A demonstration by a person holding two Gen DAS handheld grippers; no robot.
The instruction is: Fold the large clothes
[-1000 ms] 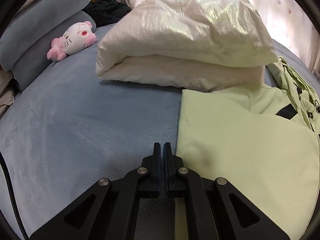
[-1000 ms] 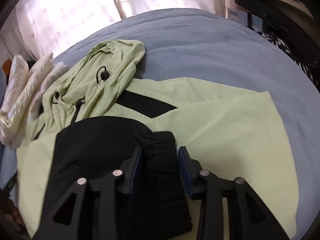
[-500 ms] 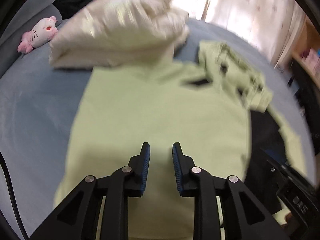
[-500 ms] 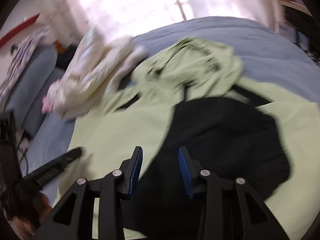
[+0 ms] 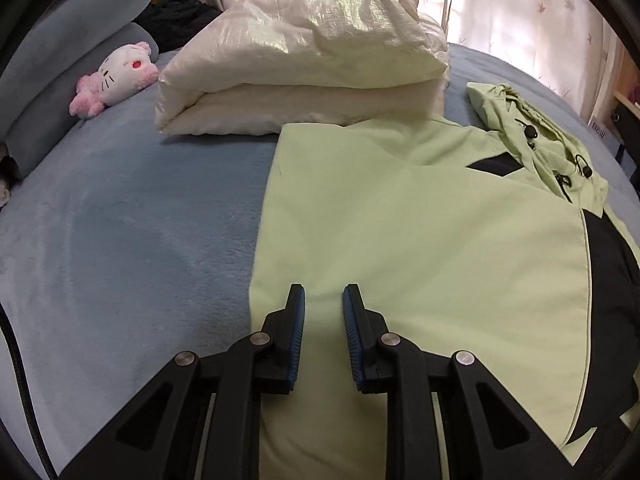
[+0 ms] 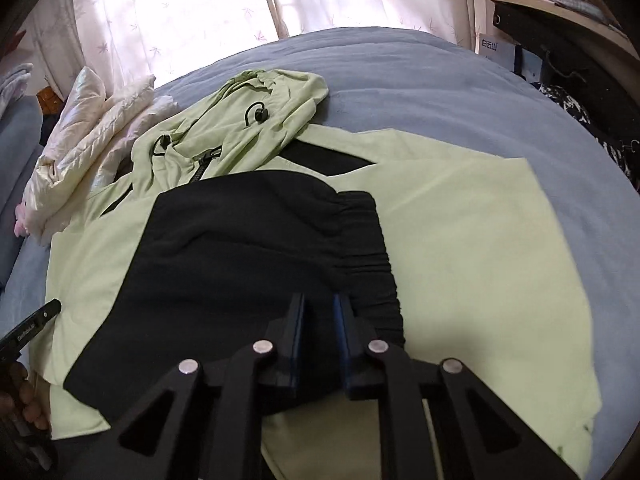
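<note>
The pale-green hooded jacket w/ black panels [image 5: 420, 240] lies flat on the blue-grey plush bedcover [image 5: 120, 220], just in front of the folded cream puffy quilt [image 5: 304, 60]; hood [image 6: 256, 112] is bunched at the end nearest the curtained window. A black sleeve w/ elastic cuff [image 6: 248, 248] is folded in across the jacket's middle.

Left gripper [image 5: 323, 304]: jaws a little apart, nothing between them, hovering over the jacket's left edge, on the quilt side. Right gripper [image 6: 319, 312]: jaws have just been closing, now a narrow gap, over the black sleeve beside its gathered cuff. Can't tell if the pads pinch fabric or only sit above it.

Step in hand, prob.: take the hem end w/ both grippers to fold it up toward the hood. To do it well:
- right: get sleeve + green layer together, else the sleeve slides out of the fold.
- left: go in at the very edge, pinch both layers.
- lift both sides level, same pace, so the crease runs straight.
- keep clear of the quilt; the jacket touches it at the far corner.
</note>
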